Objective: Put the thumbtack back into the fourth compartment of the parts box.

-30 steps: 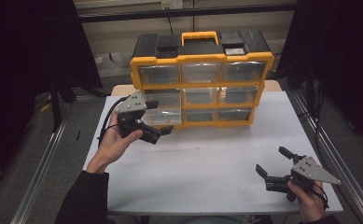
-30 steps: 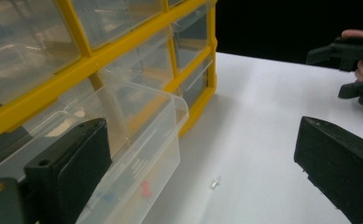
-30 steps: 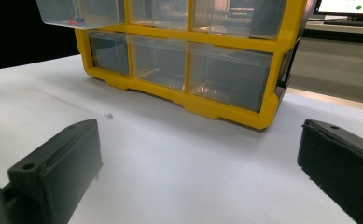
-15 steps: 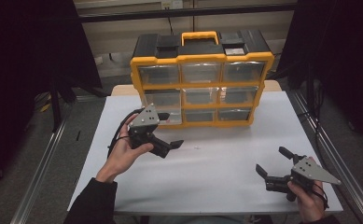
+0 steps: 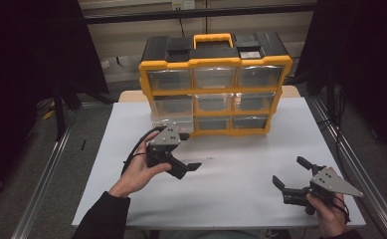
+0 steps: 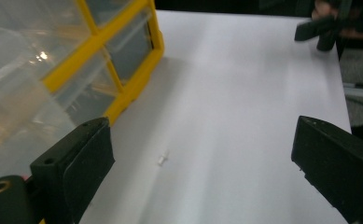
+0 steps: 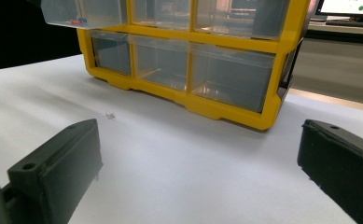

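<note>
Your left gripper (image 5: 185, 168) is sitting with its jaws spread wide and nothing between them, just in front of the yellow drawer cabinet (image 5: 214, 91), whose middle-left drawer (image 5: 172, 117) is pulled out at about 11 o'clock from it. A tiny white piece (image 6: 163, 158) lies on the white table (image 5: 241, 199) between the jaws. Your right gripper (image 5: 291, 180) is released too, empty, well off at 4 o'clock.

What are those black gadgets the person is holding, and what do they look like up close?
Each hand holds a black two-jaw gripper: the left gripper and right gripper have blocky black jaws, a grey three-cornered plate on top and a trailing black cable. The left arm wears a dark sleeve.
</note>
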The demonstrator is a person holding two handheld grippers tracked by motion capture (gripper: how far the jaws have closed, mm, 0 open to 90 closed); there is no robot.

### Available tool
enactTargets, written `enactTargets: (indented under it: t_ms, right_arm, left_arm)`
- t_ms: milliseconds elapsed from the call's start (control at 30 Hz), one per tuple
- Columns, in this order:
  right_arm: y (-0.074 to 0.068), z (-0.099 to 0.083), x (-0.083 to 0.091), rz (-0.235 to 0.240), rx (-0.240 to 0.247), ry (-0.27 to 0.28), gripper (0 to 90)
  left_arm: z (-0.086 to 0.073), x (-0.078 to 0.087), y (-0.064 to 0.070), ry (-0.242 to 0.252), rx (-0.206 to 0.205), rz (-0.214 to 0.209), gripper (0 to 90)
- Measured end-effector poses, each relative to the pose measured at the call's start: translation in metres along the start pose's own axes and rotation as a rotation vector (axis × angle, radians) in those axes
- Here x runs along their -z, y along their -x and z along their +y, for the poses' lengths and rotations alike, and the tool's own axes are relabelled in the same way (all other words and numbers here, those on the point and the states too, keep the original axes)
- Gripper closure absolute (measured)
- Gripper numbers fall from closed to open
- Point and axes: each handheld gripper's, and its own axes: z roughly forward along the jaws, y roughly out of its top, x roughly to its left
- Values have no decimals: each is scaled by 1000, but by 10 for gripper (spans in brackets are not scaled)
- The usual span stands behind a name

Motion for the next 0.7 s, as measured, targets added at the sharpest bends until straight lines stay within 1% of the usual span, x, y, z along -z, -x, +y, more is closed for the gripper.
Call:
enactTargets:
  t_ms: [33,100,167,200,333,400,433,467,567,633,700]
  right_arm:
    - [0,0,0,2,1,2,0]
    - [0,0,0,-2,0,-1,0]
    - [0,0,1,0,1,-1,0]
    - [0,0,0,2,2,1,0]
    - [0,0,1,1,1,-2,0]
    - [0,0,0,-2,0,-2,0]
    - [0,0,0,-2,0,-2,0]
    - [0,0,0,-2,0,-1,0]
    - [0,0,0,-3,1,-2,0]
    - [0,0,0,-3,1,-1,0]
    - [0,0,0,-2,1,-2,0]
  left_arm:
    - [0,-2,0,3,0,-3,56]
    - [-3,-8,0,-5,8,-26,55]
    - [-5,-14,3,-37,-13,-30,55]
    - [-6,-16,3,-51,-13,-43,55]
    - [-7,-23,5,-72,-29,-71,55]
    - [-9,-27,6,-83,-16,-91,55]
    - [-10,-28,5,-93,-19,-91,56]
    - [-11,-30,6,-93,-6,-90,56]
    - [-13,-36,4,-107,7,-109,67]
    - [-15,-40,3,-124,9,-122,68]
    - [-16,-44,2,-144,7,-124,68]
